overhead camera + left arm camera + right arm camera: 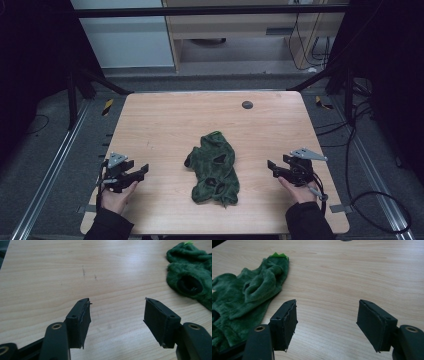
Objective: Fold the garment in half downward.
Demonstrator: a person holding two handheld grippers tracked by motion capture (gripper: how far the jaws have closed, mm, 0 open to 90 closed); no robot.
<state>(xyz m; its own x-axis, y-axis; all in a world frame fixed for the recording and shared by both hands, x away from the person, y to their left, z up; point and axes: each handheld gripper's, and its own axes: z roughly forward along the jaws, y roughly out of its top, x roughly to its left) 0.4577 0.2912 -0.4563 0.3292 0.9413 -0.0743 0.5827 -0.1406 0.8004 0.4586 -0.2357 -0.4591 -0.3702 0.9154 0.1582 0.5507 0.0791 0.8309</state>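
Note:
A crumpled dark green fleece garment (214, 169) with dark openings lies in the middle of the wooden table (165, 125). My left gripper (141, 172) rests near the table's front left, held in a hand, jaws open and empty. In the left gripper view the garment (191, 280) is far off to the upper right of the open left gripper (117, 312). My right gripper (271, 167) sits at the front right, also open and empty. In the right gripper view the garment (247, 297), with a bright green tag (279, 255), lies to the left of the right gripper (327, 315).
A small dark round disc (247, 104) is set in the tabletop near the far edge. Black frame legs and cables stand around the table on a grey floor. A pale cabinet stands behind.

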